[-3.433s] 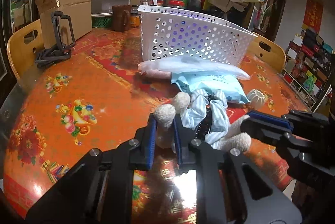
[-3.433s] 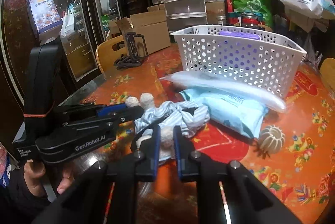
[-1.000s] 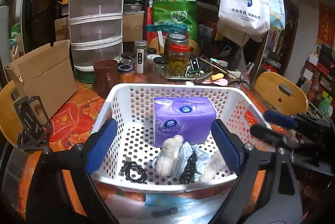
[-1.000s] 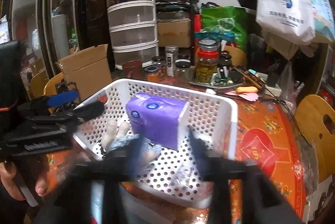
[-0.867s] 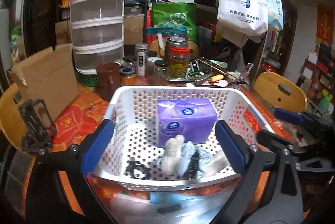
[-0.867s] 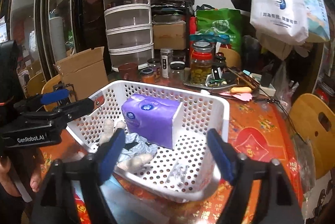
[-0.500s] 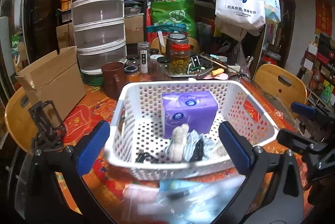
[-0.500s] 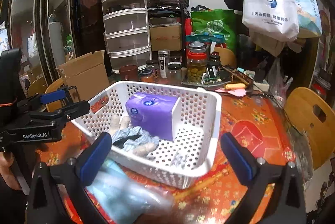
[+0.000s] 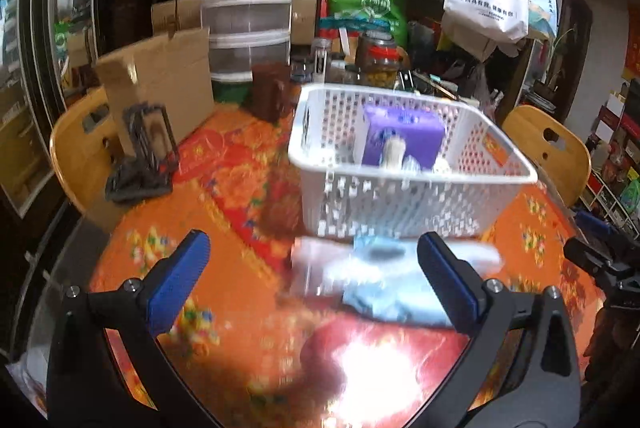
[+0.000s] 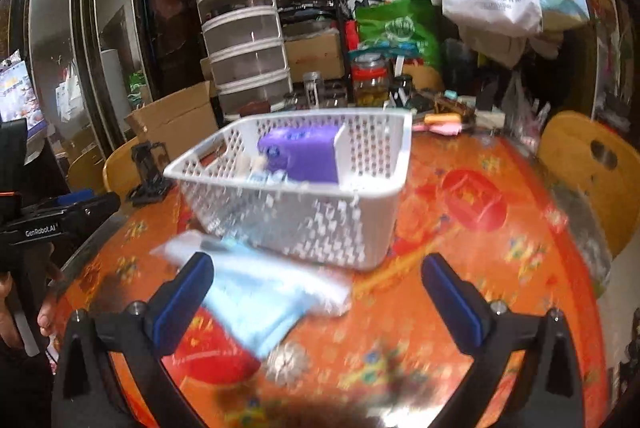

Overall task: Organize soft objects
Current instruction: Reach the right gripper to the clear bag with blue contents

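Note:
A white perforated basket [image 9: 400, 203] [image 10: 320, 228] stands on the orange table. It holds a purple tissue pack [image 9: 404, 139] [image 10: 300, 151] and a plush toy in striped cloth [image 9: 394, 153] [image 10: 256, 167], mostly hidden by the wall. In front of the basket lie a clear plastic packet [image 9: 320, 260] [image 10: 180, 248] and a light blue soft pack [image 9: 392, 292] [image 10: 260, 304], both blurred. My left gripper [image 9: 316, 284] is wide open and empty above them. My right gripper [image 10: 316, 304] is wide open and empty.
A small round ribbed ball [image 10: 286, 362] lies near the front edge. A black stand [image 9: 144, 155], a cardboard box [image 9: 160, 83], stacked drawers [image 9: 248, 7] and jars [image 9: 376, 59] crowd the back. Wooden chairs [image 9: 548, 151] ring the table.
Both grippers let go of the plush toy into the basket, then pulled back and down. They now face the packs in front of the basket.

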A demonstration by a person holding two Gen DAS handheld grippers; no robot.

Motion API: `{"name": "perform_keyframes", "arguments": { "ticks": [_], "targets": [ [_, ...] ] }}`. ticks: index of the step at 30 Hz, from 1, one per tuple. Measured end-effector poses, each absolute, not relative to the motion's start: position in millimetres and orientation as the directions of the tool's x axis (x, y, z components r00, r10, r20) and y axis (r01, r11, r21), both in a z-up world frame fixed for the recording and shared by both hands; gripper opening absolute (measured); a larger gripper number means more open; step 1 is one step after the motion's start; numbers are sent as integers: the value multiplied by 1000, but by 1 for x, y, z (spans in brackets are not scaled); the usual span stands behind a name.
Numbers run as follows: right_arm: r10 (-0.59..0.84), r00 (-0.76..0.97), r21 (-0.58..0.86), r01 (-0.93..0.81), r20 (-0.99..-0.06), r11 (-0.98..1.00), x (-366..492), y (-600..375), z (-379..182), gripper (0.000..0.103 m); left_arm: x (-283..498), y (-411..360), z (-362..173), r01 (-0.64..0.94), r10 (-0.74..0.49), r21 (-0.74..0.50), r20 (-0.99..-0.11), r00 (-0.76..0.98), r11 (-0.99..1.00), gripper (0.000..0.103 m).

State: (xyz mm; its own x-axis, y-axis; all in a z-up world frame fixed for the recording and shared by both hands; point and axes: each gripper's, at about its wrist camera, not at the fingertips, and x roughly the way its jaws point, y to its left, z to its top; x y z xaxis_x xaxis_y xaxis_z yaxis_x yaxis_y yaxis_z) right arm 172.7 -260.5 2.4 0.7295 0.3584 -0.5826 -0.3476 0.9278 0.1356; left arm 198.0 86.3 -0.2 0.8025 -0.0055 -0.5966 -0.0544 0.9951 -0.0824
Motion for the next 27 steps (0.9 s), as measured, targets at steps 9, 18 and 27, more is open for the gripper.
{"name": "perform_keyframes", "arguments": {
  "ticks": [9, 18, 27],
  "targets": [
    [365, 659, 169, -343, -658, 924, 169, -264, -48, 103, 192, 99, -63, -58, -51, -135, -684, 728, 989, 103],
    [376, 613, 162, -377, -695, 912, 196, -250, -59, 92, 226, 97, -86, -23, -147, -220, -723, 675, 975, 102],
    [401, 542, 189, -404, -739, 895, 225, -239, -75, 66, 254, 89, -90, 7, -198, -254, -738, 645, 967, 97]
  ]
}}
